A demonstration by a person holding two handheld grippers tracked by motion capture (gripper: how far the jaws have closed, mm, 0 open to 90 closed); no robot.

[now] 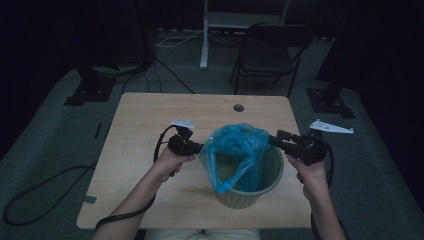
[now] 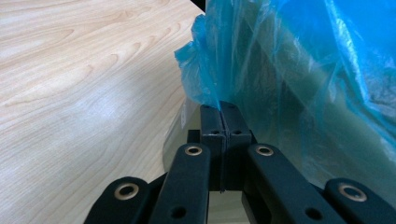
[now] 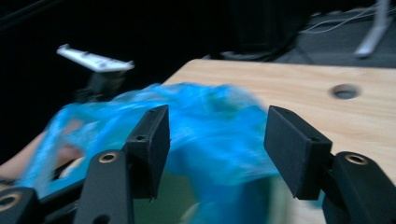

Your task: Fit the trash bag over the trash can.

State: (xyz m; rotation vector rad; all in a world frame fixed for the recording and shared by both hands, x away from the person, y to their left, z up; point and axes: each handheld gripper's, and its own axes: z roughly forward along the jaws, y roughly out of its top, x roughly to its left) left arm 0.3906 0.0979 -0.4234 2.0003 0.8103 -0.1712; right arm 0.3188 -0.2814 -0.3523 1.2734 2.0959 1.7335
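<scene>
Dark floor and a folding chair lie beyond the pale wooden table [image 1: 150,125], where from above my left gripper [image 1: 196,148] pinches the thin blue plastic bag [image 1: 235,145] draped in the ribbed green plastic bin [image 1: 250,192] near the table's near edge; my right gripper [image 1: 274,141] waits at its right rim. Along my left jaws, they are clenched on the bag's edge [image 2: 205,88]. Along my right gripper [image 3: 215,135], jaws stand spread, bag blurred between; I should close on the hem, then stretch it evenly over the rim.

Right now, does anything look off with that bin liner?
Yes. The blue bag sits askew in the green bin: bunched above the rim, not folded over it. The left gripper pinches its edge; the right gripper is open beside it.
</scene>
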